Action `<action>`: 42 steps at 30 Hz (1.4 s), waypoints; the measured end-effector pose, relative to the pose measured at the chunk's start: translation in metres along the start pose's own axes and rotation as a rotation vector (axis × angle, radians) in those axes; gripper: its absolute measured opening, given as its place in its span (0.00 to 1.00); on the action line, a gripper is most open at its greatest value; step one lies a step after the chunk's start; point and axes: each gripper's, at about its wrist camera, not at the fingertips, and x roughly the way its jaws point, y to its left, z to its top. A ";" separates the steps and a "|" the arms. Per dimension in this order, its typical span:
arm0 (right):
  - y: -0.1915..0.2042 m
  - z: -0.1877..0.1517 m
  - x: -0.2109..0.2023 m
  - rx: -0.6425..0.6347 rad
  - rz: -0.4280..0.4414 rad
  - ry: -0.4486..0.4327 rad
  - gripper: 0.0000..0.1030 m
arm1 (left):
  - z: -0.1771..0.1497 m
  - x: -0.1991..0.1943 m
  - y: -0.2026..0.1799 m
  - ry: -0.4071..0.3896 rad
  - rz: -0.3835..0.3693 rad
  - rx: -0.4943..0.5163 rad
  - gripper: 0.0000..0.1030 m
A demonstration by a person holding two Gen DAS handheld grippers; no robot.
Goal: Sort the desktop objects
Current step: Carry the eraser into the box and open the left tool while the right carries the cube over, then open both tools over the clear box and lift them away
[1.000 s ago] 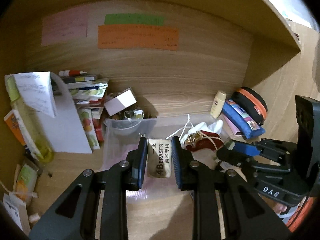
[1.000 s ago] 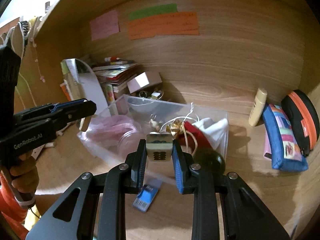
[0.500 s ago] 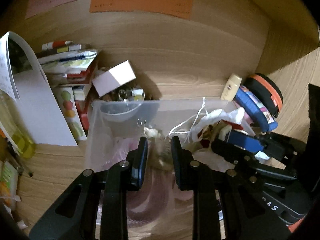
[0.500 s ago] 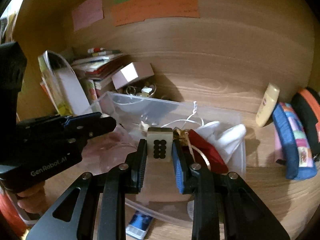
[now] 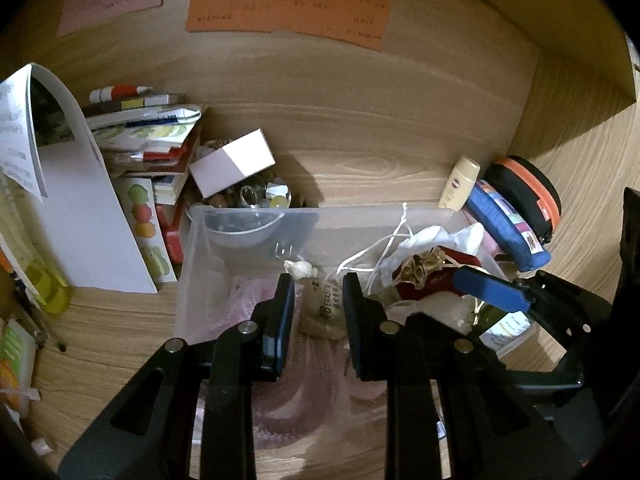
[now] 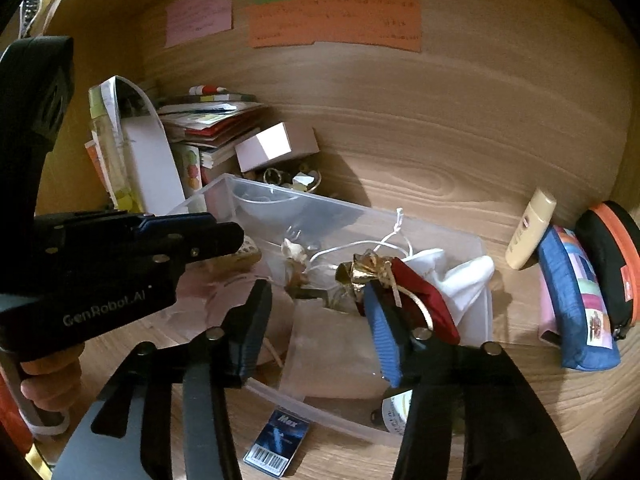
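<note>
A clear plastic bin [image 5: 256,216] [image 6: 460,240] stands on the wooden desk and holds several small things. My left gripper [image 5: 318,296] is open over the bin. A beige 4B eraser [image 5: 324,312] lies in the bin just below and between its fingers, free of them. My right gripper [image 6: 316,304] is open wide and empty over the bin, beside a red pouch with a gold tie [image 6: 416,292] and white cloth [image 6: 452,276]. The mahjong tile it held is not in sight.
Books, papers and a pink box [image 5: 232,168] pile up at the back left. A cream tube [image 6: 530,232], a blue pencil case [image 6: 576,304] and a black-orange case [image 6: 616,264] lie at the right. A small blue card [image 6: 278,440] lies before the bin.
Both grippers moved forward over the bin and opened. The left let the eraser drop into the bin. The right let go of the mahjong tile, which is now out of sight.
</note>
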 end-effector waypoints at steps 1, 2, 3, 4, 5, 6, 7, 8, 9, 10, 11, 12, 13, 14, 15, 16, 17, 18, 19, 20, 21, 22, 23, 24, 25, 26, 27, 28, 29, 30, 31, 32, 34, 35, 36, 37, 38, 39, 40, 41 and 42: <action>0.001 0.000 -0.001 -0.003 -0.003 -0.004 0.53 | 0.000 -0.001 -0.001 -0.008 0.012 0.004 0.25; 0.001 0.000 -0.002 -0.005 -0.014 -0.011 0.63 | 0.000 -0.003 -0.001 -0.017 0.020 0.008 0.27; 0.003 0.000 -0.004 -0.010 -0.029 -0.026 0.72 | 0.000 -0.005 -0.002 -0.022 0.021 0.010 0.28; 0.004 0.000 -0.007 -0.015 -0.043 -0.035 0.75 | 0.000 -0.006 -0.003 -0.026 0.022 0.011 0.31; 0.005 0.000 -0.008 -0.021 -0.053 -0.046 0.77 | 0.000 -0.008 -0.003 -0.033 0.022 0.011 0.33; 0.005 0.001 -0.010 -0.027 -0.053 -0.052 0.77 | 0.001 -0.010 -0.003 -0.040 0.025 0.014 0.33; 0.005 0.001 -0.011 -0.027 -0.049 -0.054 0.77 | 0.001 -0.012 -0.004 -0.047 0.028 0.018 0.33; 0.004 0.002 -0.012 -0.021 -0.042 -0.056 0.78 | 0.002 -0.016 -0.006 -0.060 0.041 0.029 0.34; 0.003 0.002 -0.012 -0.016 -0.036 -0.056 0.78 | 0.002 -0.019 -0.007 -0.073 0.055 0.035 0.35; 0.002 0.003 -0.013 -0.010 -0.030 -0.056 0.78 | 0.003 -0.023 -0.008 -0.094 0.070 0.042 0.40; 0.001 0.004 -0.015 -0.005 -0.024 -0.061 0.78 | 0.003 -0.027 -0.009 -0.110 0.076 0.045 0.49; 0.000 0.004 -0.018 -0.001 -0.020 -0.067 0.78 | 0.004 -0.032 -0.009 -0.127 0.079 0.045 0.53; 0.001 0.005 -0.018 0.000 -0.021 -0.070 0.78 | 0.004 -0.035 -0.010 -0.139 0.079 0.044 0.56; 0.000 0.005 -0.020 0.001 -0.024 -0.073 0.79 | 0.005 -0.039 -0.010 -0.151 0.080 0.047 0.57; -0.001 0.006 -0.022 0.006 -0.025 -0.074 0.80 | 0.006 -0.044 -0.012 -0.161 0.087 0.052 0.58; -0.001 0.006 -0.023 0.012 -0.023 -0.073 0.80 | 0.006 -0.047 -0.012 -0.168 0.095 0.054 0.64; -0.002 0.007 -0.026 0.017 -0.019 -0.069 0.81 | 0.007 -0.051 -0.013 -0.176 0.102 0.051 0.72; -0.002 0.007 -0.028 0.019 -0.016 -0.068 0.81 | 0.007 -0.055 -0.012 -0.181 0.106 0.043 0.75; -0.001 0.006 -0.031 0.021 -0.012 -0.069 0.81 | 0.006 -0.057 -0.012 -0.184 0.107 0.037 0.78; 0.000 0.005 -0.034 0.020 -0.011 -0.069 0.81 | 0.005 -0.060 -0.011 -0.187 0.112 0.031 0.80; 0.001 0.004 -0.037 0.018 -0.013 -0.070 0.81 | 0.004 -0.063 -0.011 -0.190 0.123 0.024 0.81; 0.001 0.002 -0.040 0.016 -0.016 -0.072 0.81 | 0.003 -0.064 -0.011 -0.192 0.134 0.018 0.84; 0.002 0.000 -0.043 0.015 -0.021 -0.073 0.82 | 0.002 -0.066 -0.010 -0.194 0.144 0.012 0.86; 0.003 -0.003 -0.047 0.016 -0.027 -0.074 0.85 | -0.001 -0.069 -0.009 -0.196 0.156 0.009 0.87; 0.002 -0.005 -0.051 0.019 -0.031 -0.075 0.87 | -0.003 -0.071 -0.008 -0.198 0.163 0.009 0.88; 0.003 -0.009 -0.055 0.025 -0.041 -0.077 0.91 | -0.006 -0.075 -0.007 -0.201 0.174 0.009 0.89; 0.003 -0.012 -0.059 0.030 -0.047 -0.081 0.94 | -0.009 -0.078 -0.007 -0.207 0.184 0.013 0.89; 0.002 -0.015 -0.063 0.035 -0.052 -0.085 0.95 | -0.012 -0.082 -0.007 -0.212 0.194 0.019 0.90; 0.002 -0.019 -0.067 0.042 -0.056 -0.084 0.95 | -0.014 -0.085 -0.007 -0.214 0.199 0.021 0.92; 0.002 -0.022 -0.070 0.047 -0.059 -0.081 0.95 | -0.018 -0.088 -0.007 -0.218 0.205 0.025 0.92; 0.002 -0.025 -0.073 0.055 -0.062 -0.078 0.95 | -0.021 -0.092 -0.006 -0.220 0.206 0.027 0.93; 0.002 -0.030 -0.076 0.066 -0.067 -0.073 0.95 | -0.025 -0.095 -0.006 -0.221 0.204 0.029 0.93; 0.001 -0.038 -0.082 0.085 -0.072 -0.063 0.95 | -0.031 -0.101 -0.005 -0.217 0.202 0.026 0.93; 0.002 -0.043 -0.084 0.094 -0.077 -0.057 0.95 | -0.034 -0.104 -0.005 -0.211 0.199 0.024 0.93; 0.002 -0.047 -0.086 0.099 -0.083 -0.053 0.95 | -0.038 -0.106 -0.004 -0.203 0.194 0.023 0.93; 0.002 -0.051 -0.089 0.103 -0.087 -0.049 0.95 | -0.041 -0.109 -0.003 -0.197 0.189 0.022 0.93; 0.004 -0.057 -0.091 0.106 -0.091 -0.045 0.95 | -0.045 -0.111 -0.003 -0.191 0.185 0.021 0.93; 0.005 -0.062 -0.093 0.106 -0.098 -0.041 0.95 | -0.050 -0.113 -0.002 -0.183 0.182 0.022 0.93; 0.005 -0.065 -0.094 0.105 -0.103 -0.038 0.95 | -0.055 -0.114 -0.002 -0.177 0.180 0.024 0.94; 0.006 -0.071 -0.096 0.106 -0.114 -0.033 0.95 | -0.060 -0.116 -0.003 -0.169 0.180 0.029 0.94; 0.005 -0.075 -0.097 0.110 -0.122 -0.027 0.95 | -0.067 -0.116 -0.004 -0.157 0.180 0.039 0.94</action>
